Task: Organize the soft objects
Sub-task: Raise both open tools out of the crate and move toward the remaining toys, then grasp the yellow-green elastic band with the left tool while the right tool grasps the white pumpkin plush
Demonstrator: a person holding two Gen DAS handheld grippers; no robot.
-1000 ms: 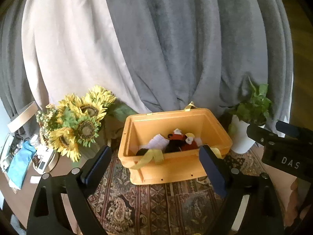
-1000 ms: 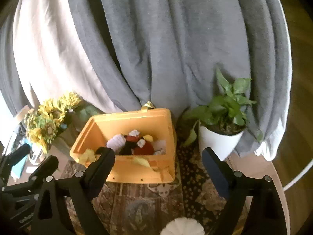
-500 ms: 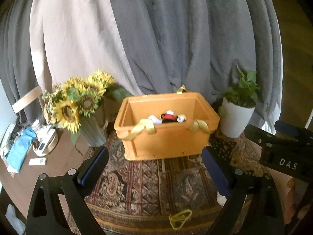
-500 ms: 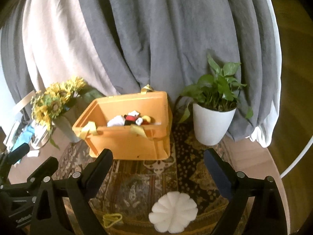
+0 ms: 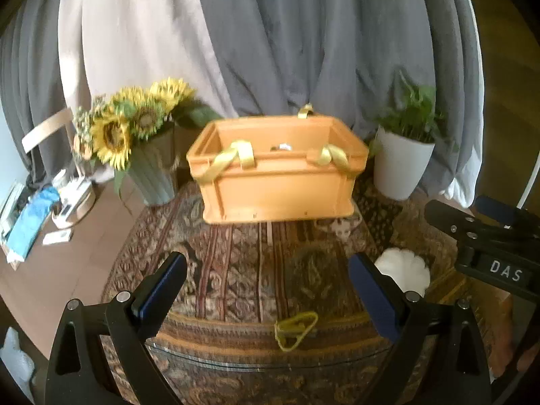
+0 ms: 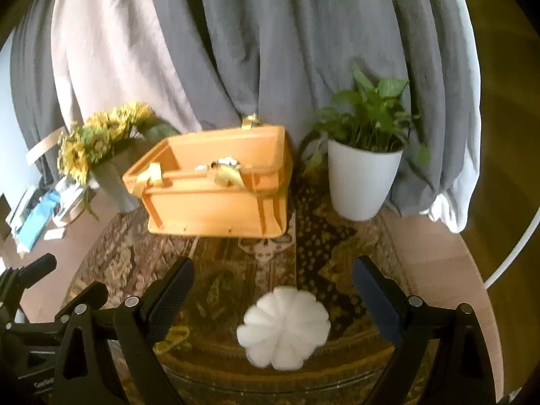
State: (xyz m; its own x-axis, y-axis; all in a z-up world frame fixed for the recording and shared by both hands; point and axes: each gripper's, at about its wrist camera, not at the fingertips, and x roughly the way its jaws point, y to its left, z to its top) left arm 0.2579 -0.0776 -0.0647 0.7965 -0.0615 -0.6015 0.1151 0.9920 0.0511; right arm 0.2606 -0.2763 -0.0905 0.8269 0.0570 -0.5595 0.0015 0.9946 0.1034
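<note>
We note, from left: one ribbed vase point(image 5: 153, 179) holding sunflowers point(image 5: 131, 125). One orange crate point(image 5: 276, 168) on the patterned rug point(image 5: 236, 270); small soft items barely show over its rim. One white pot point(image 6: 361, 182) with a green plant. One white pumpkin-shaped cushion point(image 6: 283, 327) and one yellow band point(image 5: 295, 329) lie on the rug. Left gripper point(image 5: 266, 297) and right gripper point(image 6: 273, 300): tongs apart, holding nothing.

Orange crate point(image 5: 276, 182), white pumpkin cushion point(image 6: 282, 327), paisley rug point(image 5: 243, 270)
</note>
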